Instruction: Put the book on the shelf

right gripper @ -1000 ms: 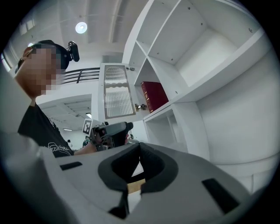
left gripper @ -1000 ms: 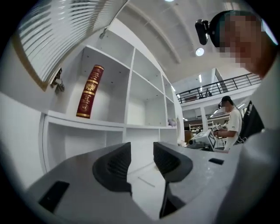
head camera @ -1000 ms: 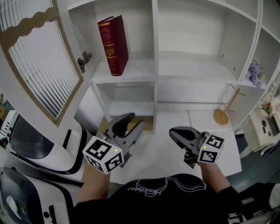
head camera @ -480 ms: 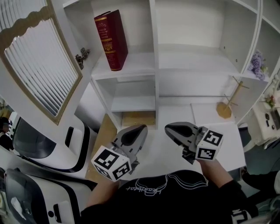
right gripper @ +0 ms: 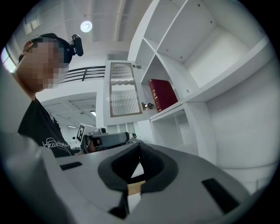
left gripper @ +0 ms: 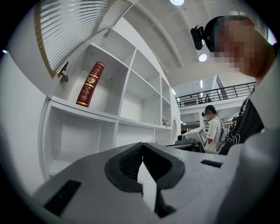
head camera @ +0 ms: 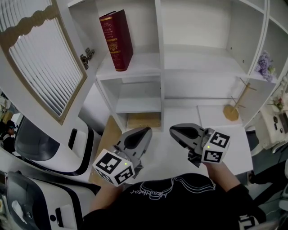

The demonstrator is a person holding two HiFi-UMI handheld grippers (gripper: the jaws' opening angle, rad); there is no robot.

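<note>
Red book (head camera: 116,40) near shelf (head camera: 144,63) edge; L hand-held gripper (head camera: 145,132) & R hand-held gripper (head camera: 174,130) closed, empty, below.

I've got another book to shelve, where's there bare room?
Bare: the board between red book and divider, the wide compartment right of it, the cubby beneath. Busier at far right, by the purple flowers and wooden stand.

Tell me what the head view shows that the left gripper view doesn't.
Only the head view: the wooden stand and the white machine at lower left. Only the left gripper view: ceiling lights and a bystander in a white shirt. Both: the red book upright on the shelf, and the left gripper shut and empty.
</note>
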